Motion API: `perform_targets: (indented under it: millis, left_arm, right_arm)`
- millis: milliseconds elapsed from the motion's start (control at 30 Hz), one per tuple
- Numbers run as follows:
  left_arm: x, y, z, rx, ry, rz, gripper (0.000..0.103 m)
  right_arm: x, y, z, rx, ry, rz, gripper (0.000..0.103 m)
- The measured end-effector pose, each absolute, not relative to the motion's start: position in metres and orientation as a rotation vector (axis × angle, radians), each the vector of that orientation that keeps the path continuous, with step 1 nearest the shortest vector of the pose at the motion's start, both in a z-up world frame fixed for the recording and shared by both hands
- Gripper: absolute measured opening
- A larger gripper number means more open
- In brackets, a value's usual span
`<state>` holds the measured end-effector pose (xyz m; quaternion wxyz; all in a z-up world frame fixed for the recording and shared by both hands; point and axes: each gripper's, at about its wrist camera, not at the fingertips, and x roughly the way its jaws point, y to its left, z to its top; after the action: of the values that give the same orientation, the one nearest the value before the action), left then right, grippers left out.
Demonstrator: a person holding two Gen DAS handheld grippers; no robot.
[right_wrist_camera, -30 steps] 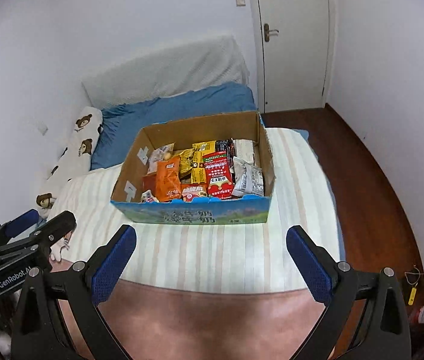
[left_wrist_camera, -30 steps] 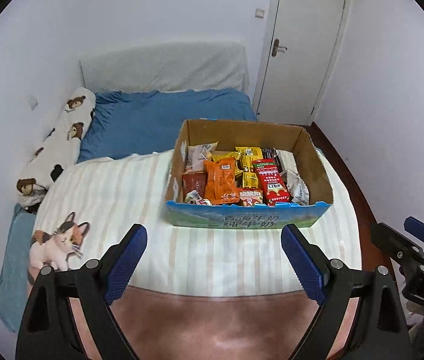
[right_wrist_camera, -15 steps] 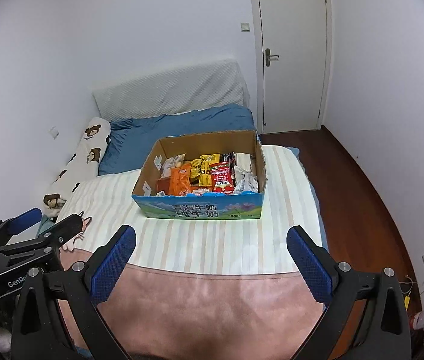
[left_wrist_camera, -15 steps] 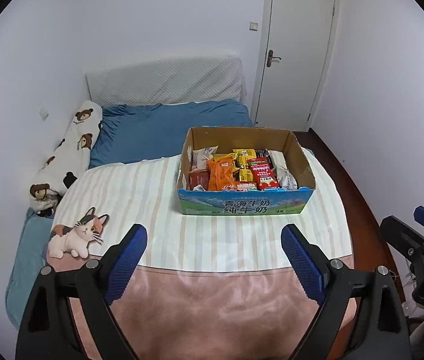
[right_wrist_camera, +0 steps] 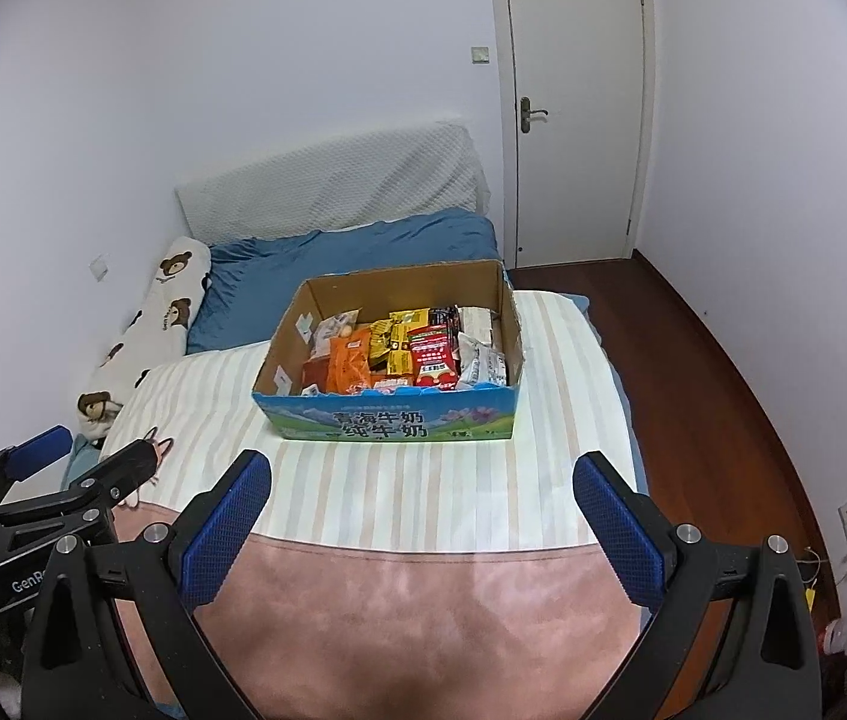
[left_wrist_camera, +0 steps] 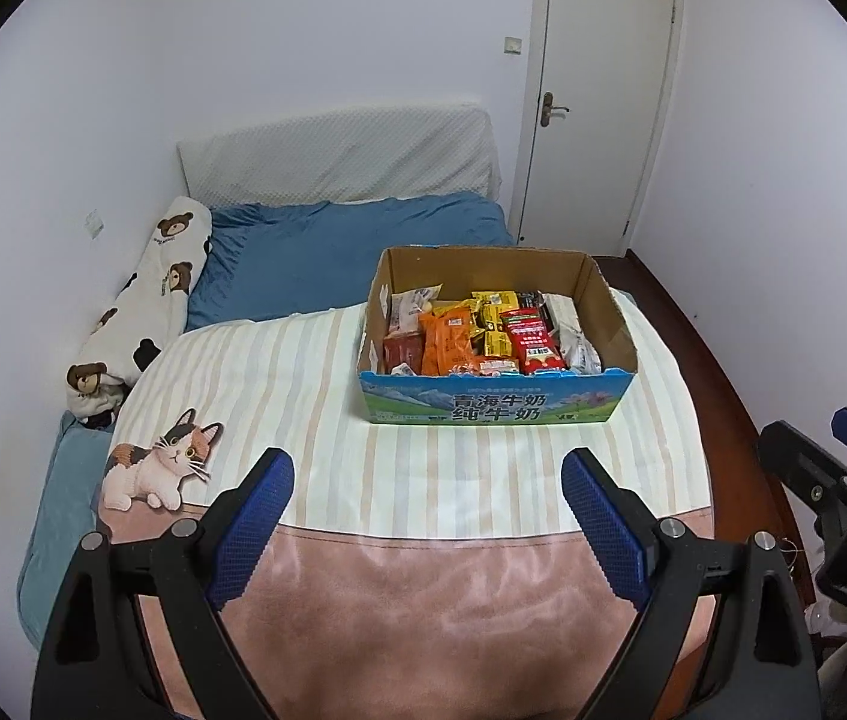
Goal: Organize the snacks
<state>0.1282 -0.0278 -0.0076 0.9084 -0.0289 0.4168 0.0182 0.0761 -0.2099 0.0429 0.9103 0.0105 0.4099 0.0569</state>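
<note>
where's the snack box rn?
The snack box sits on the striped blanket on the bed, right of centre in the left wrist view, ahead of both open grippers and touching neither.

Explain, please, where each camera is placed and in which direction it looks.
Left wrist: on the left hand-held gripper, above the bed's foot, facing the snack box and headboard; its open blue fingers show, the right hand-held gripper at its right edge.
Right wrist: on the right hand-held gripper, facing likewise; own open fingers, the left one at its left edge.
Shared: box, striped blanket, door.
</note>
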Motion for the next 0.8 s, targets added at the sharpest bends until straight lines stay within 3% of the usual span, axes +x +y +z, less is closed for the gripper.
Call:
perform_targets:
  millis: [800]
  left_arm:
    - [0.253, -0.036, -0.045, -0.012, 0.916, 0.078, 0.092]
  right_arm:
    - [0.206, -0.209, -0.009, 0.008, 0.903, 0.013, 0.103]
